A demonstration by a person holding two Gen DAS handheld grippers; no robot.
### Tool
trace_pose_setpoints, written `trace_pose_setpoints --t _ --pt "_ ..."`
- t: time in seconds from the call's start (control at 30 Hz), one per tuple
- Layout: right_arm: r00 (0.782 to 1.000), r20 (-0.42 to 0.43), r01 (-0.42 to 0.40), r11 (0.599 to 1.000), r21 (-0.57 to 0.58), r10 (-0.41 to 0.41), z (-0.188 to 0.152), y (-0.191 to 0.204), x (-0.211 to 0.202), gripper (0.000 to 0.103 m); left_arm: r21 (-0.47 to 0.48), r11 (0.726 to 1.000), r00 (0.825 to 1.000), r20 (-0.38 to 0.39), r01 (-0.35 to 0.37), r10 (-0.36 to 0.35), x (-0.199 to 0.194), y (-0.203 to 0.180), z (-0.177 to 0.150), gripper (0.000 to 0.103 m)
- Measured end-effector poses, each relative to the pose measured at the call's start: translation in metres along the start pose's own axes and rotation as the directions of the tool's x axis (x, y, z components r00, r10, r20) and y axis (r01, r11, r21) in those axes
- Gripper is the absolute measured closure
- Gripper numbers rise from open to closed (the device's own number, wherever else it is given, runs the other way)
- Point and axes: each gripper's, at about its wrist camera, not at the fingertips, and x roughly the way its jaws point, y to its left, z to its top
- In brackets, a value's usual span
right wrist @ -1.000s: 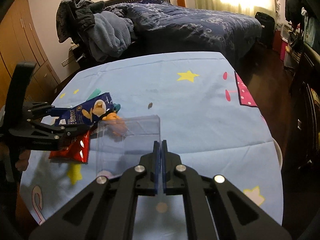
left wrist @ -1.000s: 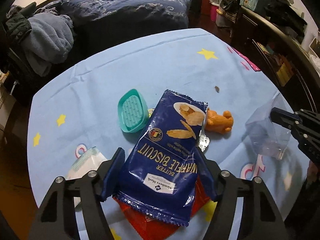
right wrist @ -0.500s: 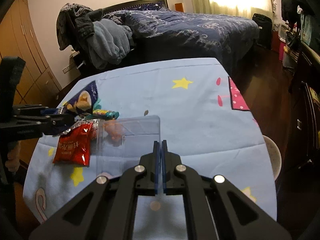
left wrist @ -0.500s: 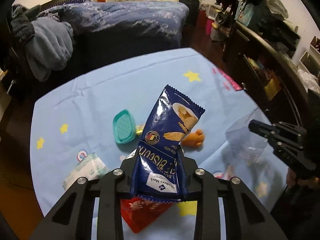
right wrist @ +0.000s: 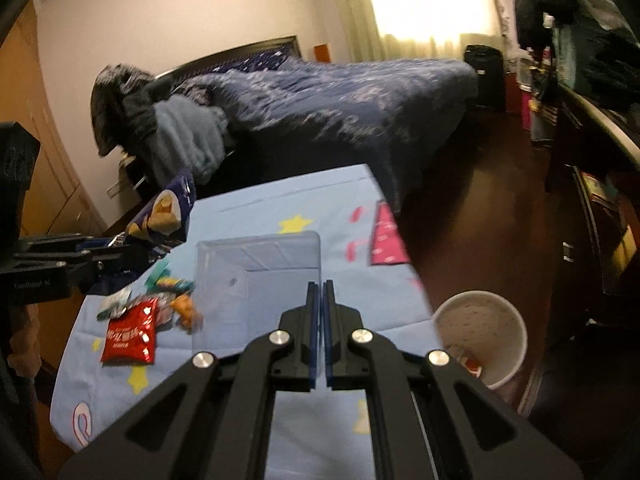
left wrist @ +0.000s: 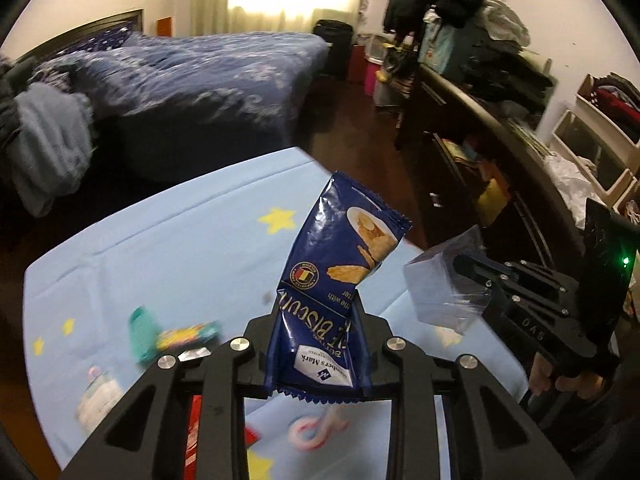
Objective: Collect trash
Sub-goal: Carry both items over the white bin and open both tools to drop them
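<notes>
My left gripper (left wrist: 318,344) is shut on a blue waffle biscuit wrapper (left wrist: 340,268) and holds it upright above the table; the wrapper also shows in the right wrist view (right wrist: 166,210). My right gripper (right wrist: 321,312) is shut on the edge of a clear plastic bag (right wrist: 256,276), held open above the table. The bag (left wrist: 440,288) hangs to the right of the wrapper in the left wrist view. A red snack packet (right wrist: 130,334), an orange toy (right wrist: 188,312) and small wrappers (right wrist: 168,280) lie on the blue star tablecloth (right wrist: 280,208).
A white bin (right wrist: 480,336) stands on the floor by the table's right edge. A teal soap dish (left wrist: 140,332) and a tissue pack (left wrist: 98,400) lie on the table's left. A bed (left wrist: 180,80) is behind the table, dark shelves (left wrist: 500,140) to the right.
My left gripper has closed on the blue wrapper and lifted it off the table, moving right toward the bag. My right gripper has raised the bag over the table's right edge.
</notes>
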Motion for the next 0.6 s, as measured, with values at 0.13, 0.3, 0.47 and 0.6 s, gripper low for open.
trace_pose_setpoints --t 0.13,0.3,0.47,0.6 --pt "0.998 0.021 0.054 0.997 0.059 -0.055 0.001 -0.040 -0.007 0.099 0.014 0.999 0.999 -0.017 0.033 -0.033 0.026 -0.027 0.022 0.074" --pt "0.992 0.012 0.125 0.978 0.166 -0.129 -0.007 -0.100 -0.009 0.099 0.032 0.994 0.992 -0.070 0.104 -0.101 0.071 -0.065 0.050 0.074" --pt "0.976 -0.030 0.215 0.942 0.258 -0.214 -0.023 -0.161 0.001 0.099 0.061 0.989 0.984 -0.125 0.131 -0.123 0.116 -0.101 0.071 0.074" --pt "0.966 -0.078 0.258 0.908 0.330 -0.246 -0.040 -0.205 0.021 0.099 0.098 0.985 0.977 -0.174 0.143 -0.124 0.161 -0.138 0.086 0.074"
